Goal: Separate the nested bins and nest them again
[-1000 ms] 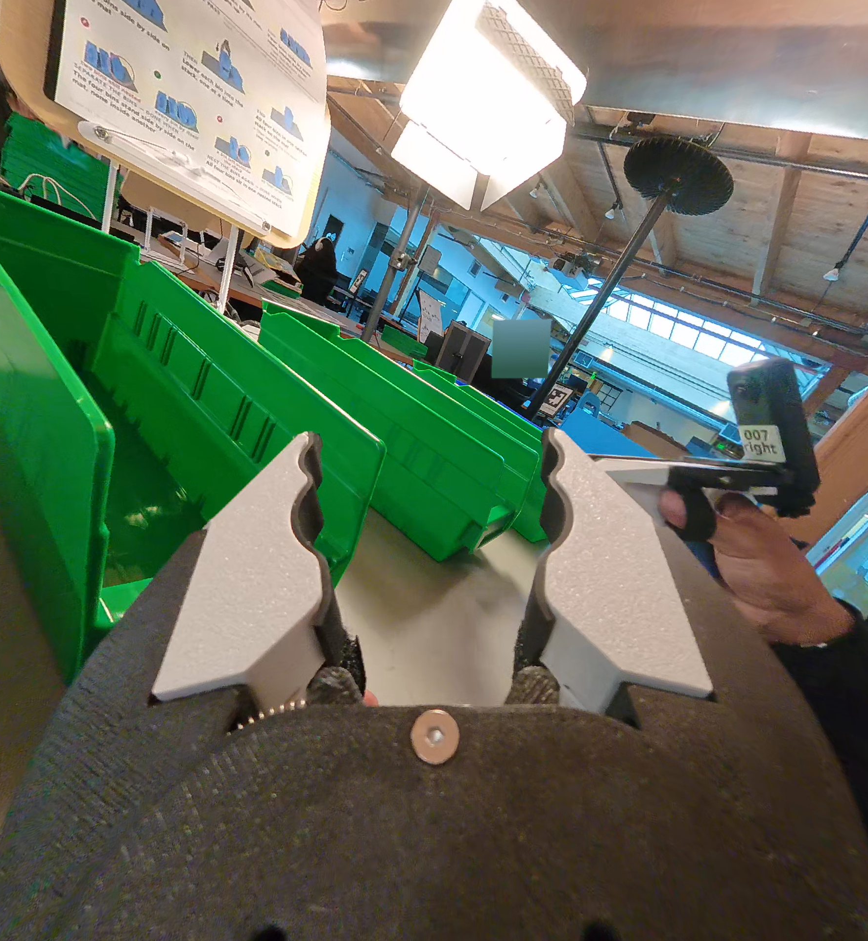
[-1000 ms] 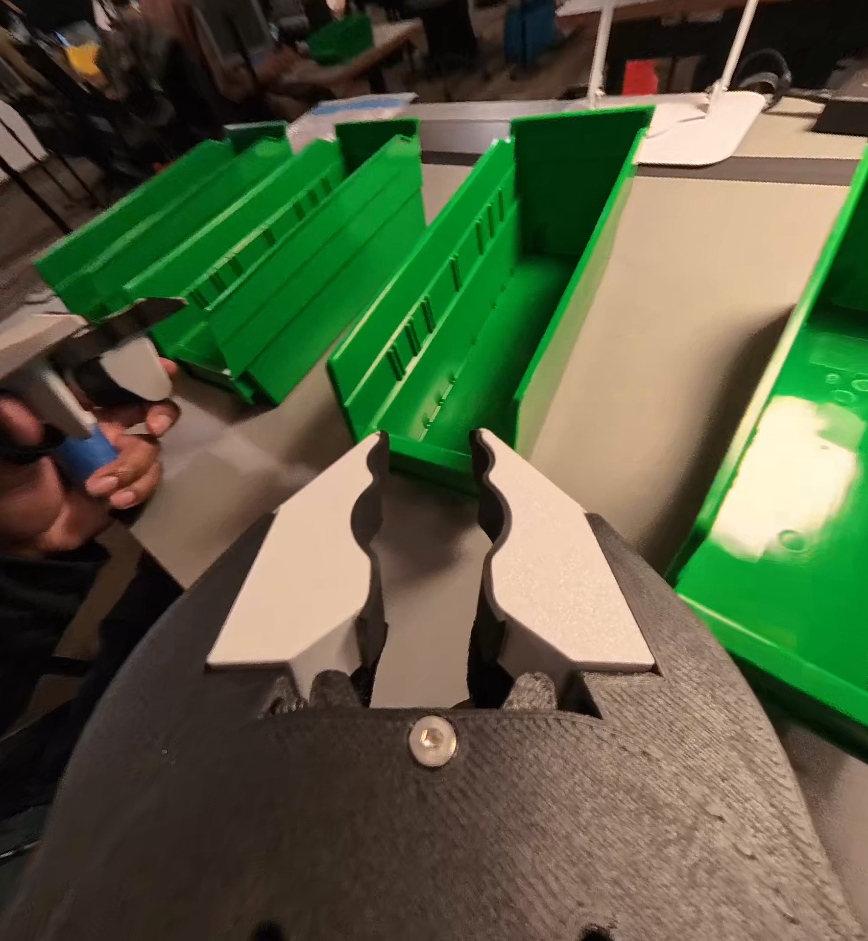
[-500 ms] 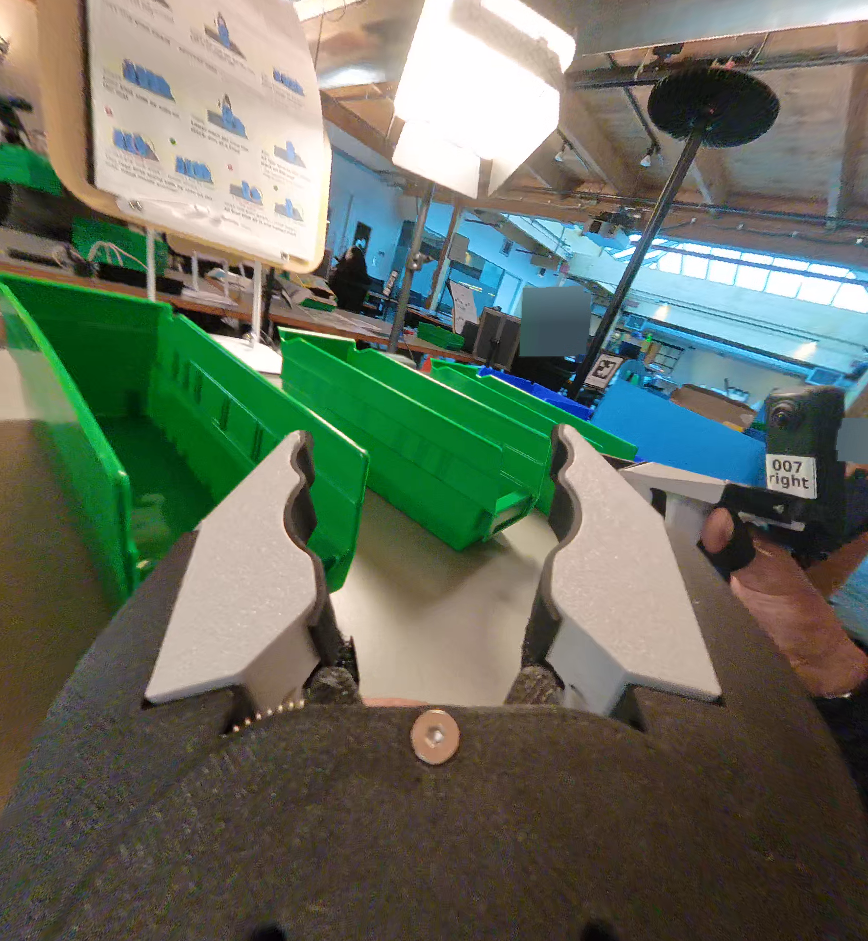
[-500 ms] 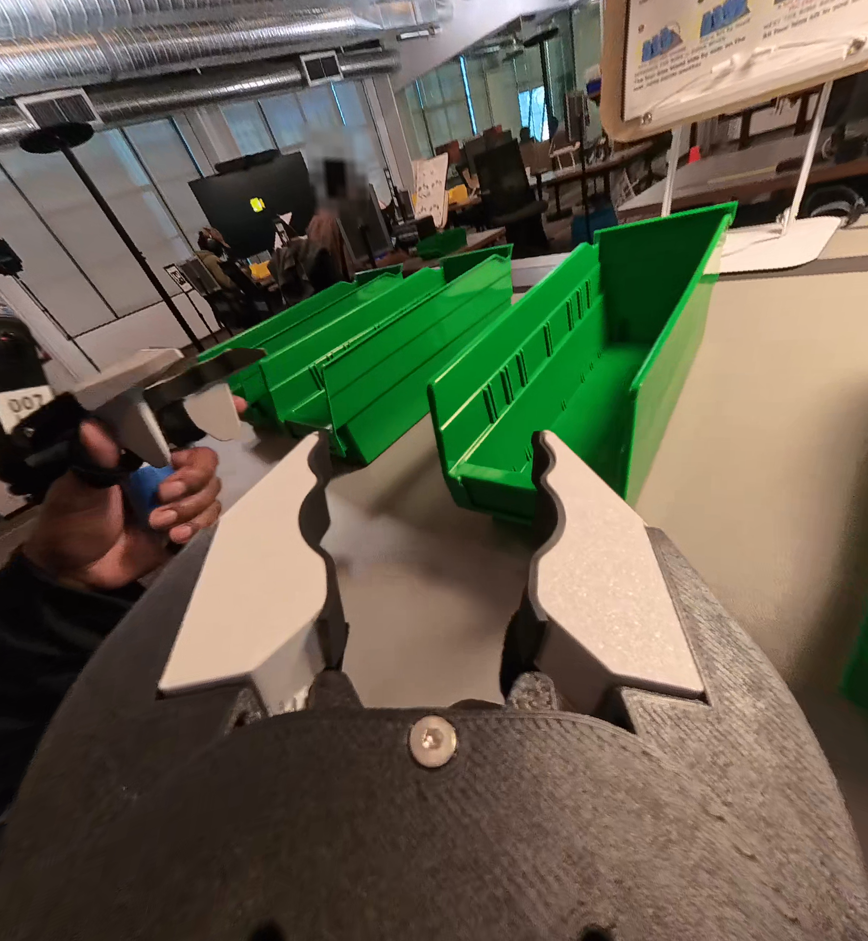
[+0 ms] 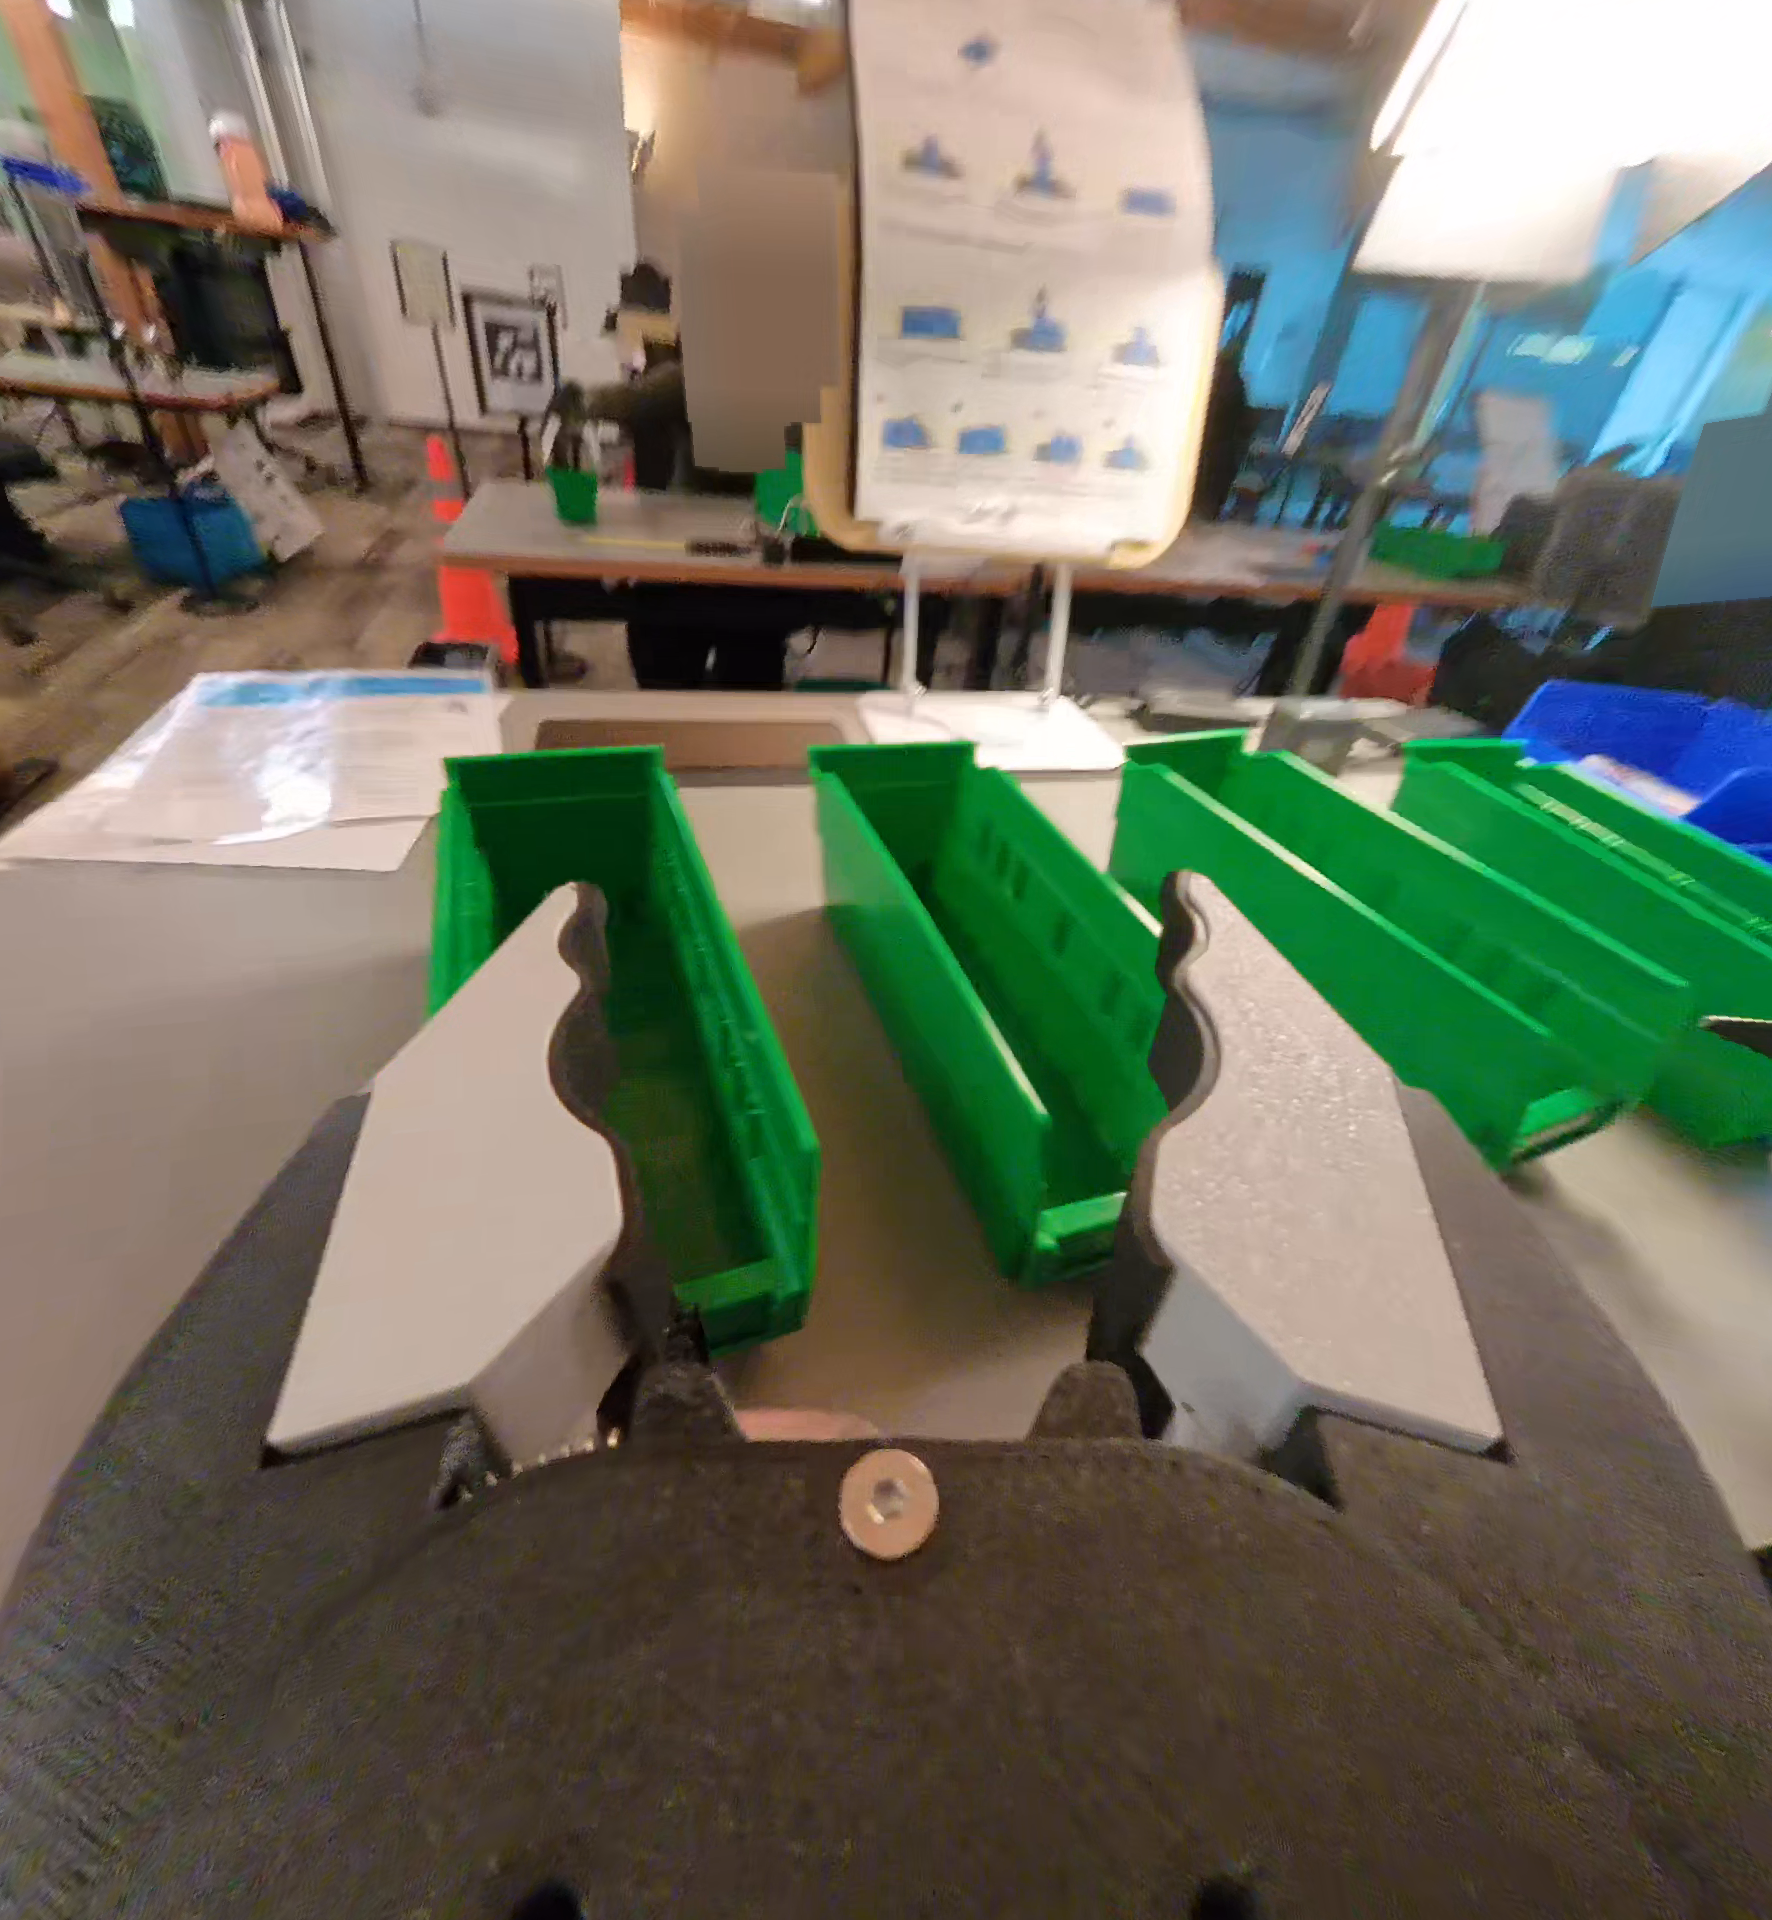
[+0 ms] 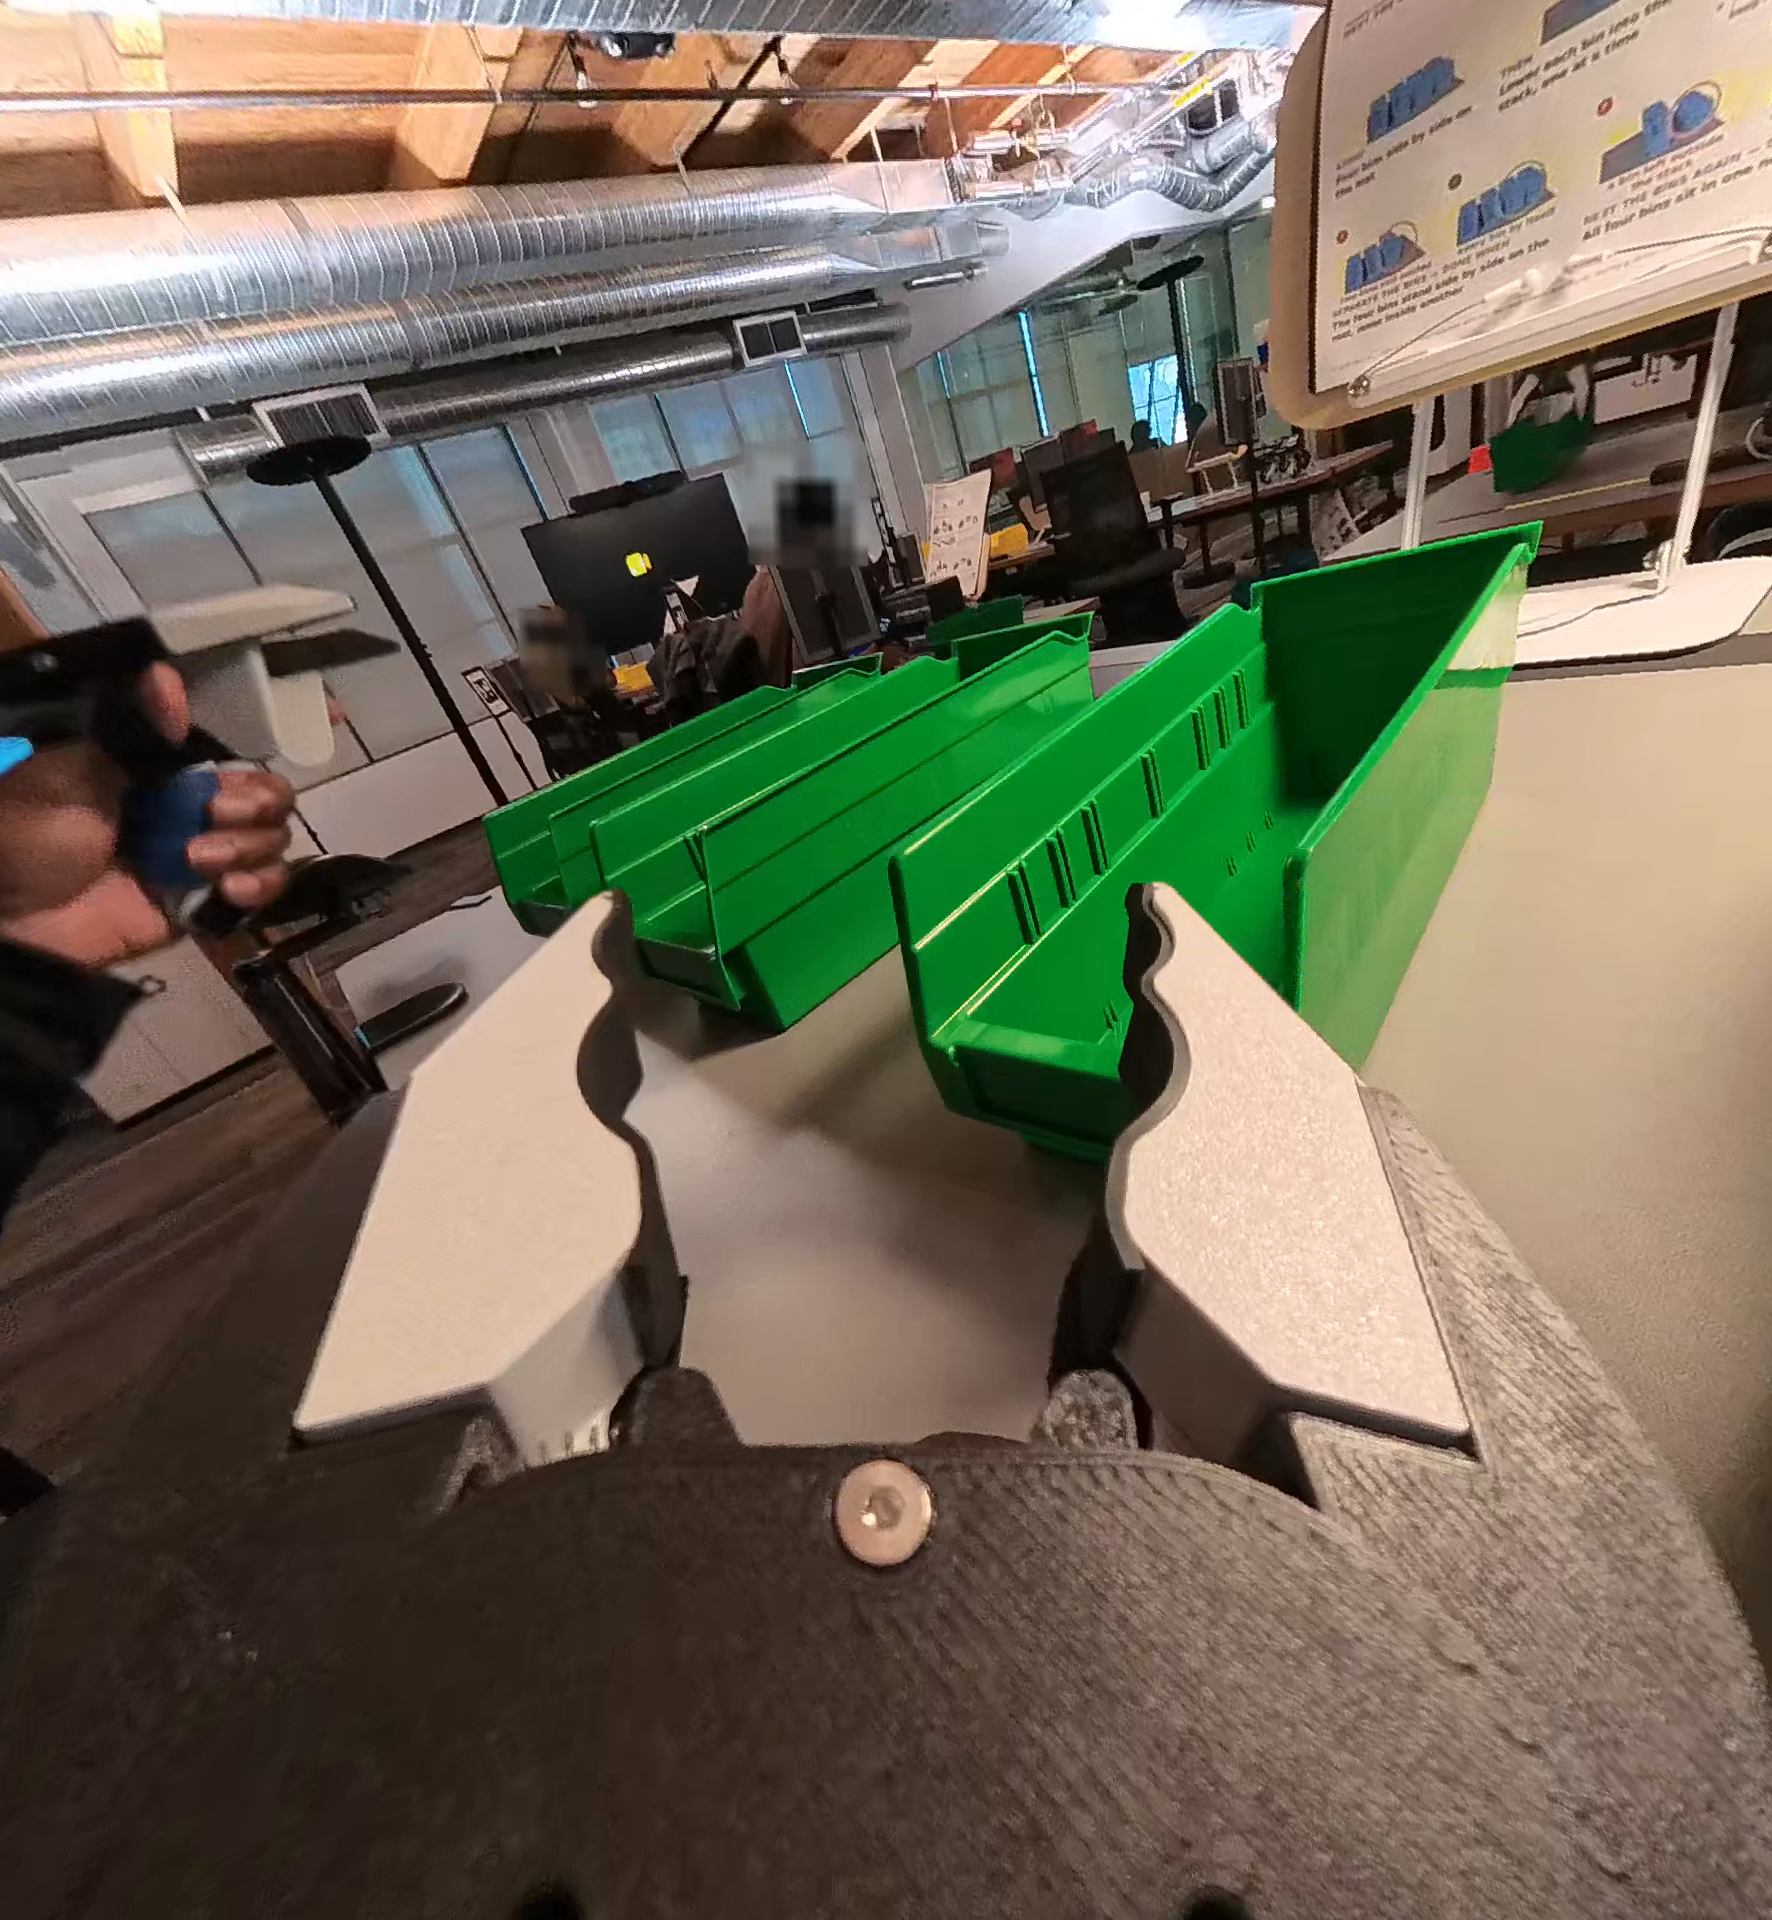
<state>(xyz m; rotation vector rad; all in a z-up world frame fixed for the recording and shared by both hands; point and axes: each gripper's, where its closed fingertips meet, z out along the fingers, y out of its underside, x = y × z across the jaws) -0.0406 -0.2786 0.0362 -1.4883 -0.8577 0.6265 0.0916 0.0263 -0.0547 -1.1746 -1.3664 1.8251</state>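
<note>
Bins (image 5: 944,997) sit empty, side by side on my worktop (image 5: 134,1039). Both claws gape wide, gripping nothing. Only my left view shows blue bins (image 5: 1713,758).

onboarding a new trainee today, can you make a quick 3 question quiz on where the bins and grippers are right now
1. True or false: the left gripper is clamped on a green bin.
2. What colour are the bins at the far right edge of the table in the left wrist view? A) red B) blue C) yellow
3. Fill in: the green bins stand on the table side by side, each with its open side facing ____.

Key
1. False: both its fingers stand wide apart with nothing pressed between them, as do those of the right gripper.
2. B
3. up
</note>
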